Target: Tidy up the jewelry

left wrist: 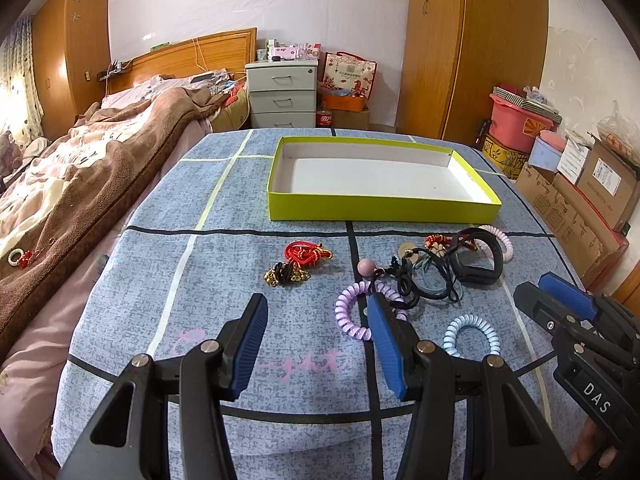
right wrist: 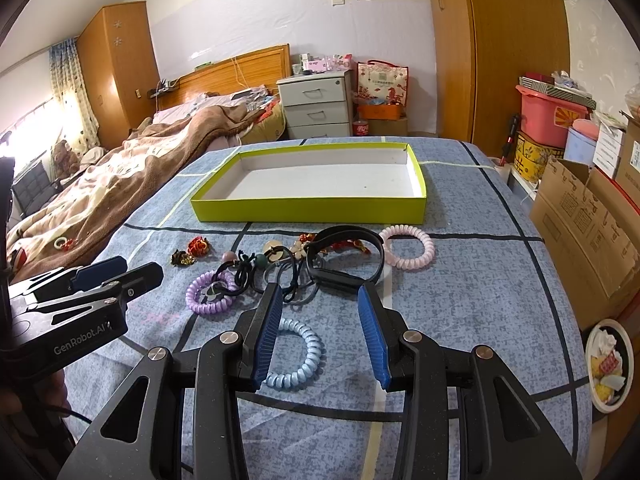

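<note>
The jewelry lies in a loose scatter on the blue checked bedspread (left wrist: 240, 320), all of it on the near side of the green box (right wrist: 312, 210), whose white floor shows nothing in it, so by the look of things the sorting has not begun and every piece is still to be moved. Nearest the right gripper (right wrist: 320, 336) is a pale blue coil band (right wrist: 304, 360), lying partly under its left finger; the jaws stand spread with nothing between them. Just beyond are a purple coil band (right wrist: 208, 296), a tangle of dark hair ties and cords (right wrist: 280, 276), a black wristband (right wrist: 344, 260) and, a little apart to the right, a pink coil band (right wrist: 408, 254). The left gripper (left wrist: 316, 344) also hangs released and bare, its right finger over the edge of the purple band, with a red cord bracelet (left wrist: 306, 254) and a small gold-and-black cluster (left wrist: 286, 274) ahead of it, well apart from the main heap. The tangle is the likely trouble: lifting one piece may drag its neighbours. Nothing stands between the pieces and the box. Farther out are a bed with a brown blanket (left wrist: 100, 168), a grey drawer unit (left wrist: 282, 94), a wardrobe (left wrist: 476, 48) and cardboard boxes (right wrist: 592, 224) to the right.
</note>
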Available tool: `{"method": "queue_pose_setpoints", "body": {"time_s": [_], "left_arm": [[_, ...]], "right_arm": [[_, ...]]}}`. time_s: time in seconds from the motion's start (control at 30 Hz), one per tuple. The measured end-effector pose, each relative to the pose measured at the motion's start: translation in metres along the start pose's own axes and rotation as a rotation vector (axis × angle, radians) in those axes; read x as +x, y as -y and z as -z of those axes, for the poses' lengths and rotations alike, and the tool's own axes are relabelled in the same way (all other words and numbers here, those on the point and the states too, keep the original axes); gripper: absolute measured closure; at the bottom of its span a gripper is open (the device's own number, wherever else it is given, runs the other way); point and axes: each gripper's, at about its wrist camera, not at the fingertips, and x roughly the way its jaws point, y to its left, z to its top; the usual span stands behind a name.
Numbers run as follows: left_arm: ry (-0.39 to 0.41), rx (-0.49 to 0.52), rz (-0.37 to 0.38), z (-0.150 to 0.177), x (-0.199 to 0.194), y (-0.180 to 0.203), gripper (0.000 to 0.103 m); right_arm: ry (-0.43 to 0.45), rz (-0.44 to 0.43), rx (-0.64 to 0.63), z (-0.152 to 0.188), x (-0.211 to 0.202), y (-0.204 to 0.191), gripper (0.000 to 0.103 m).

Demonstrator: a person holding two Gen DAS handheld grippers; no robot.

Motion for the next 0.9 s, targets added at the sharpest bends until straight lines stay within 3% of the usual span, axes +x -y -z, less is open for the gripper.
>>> {"method": "queue_pose_setpoints", "body": {"time_s": [0.9], "left_arm": [[-0.007,0.004,0.002,-0.0019,0.0043,-0.0027,0.049]], "right_arm": [[0.001,0.000,0.005,-0.0002,0.0009,0.0006,0.062]]}}
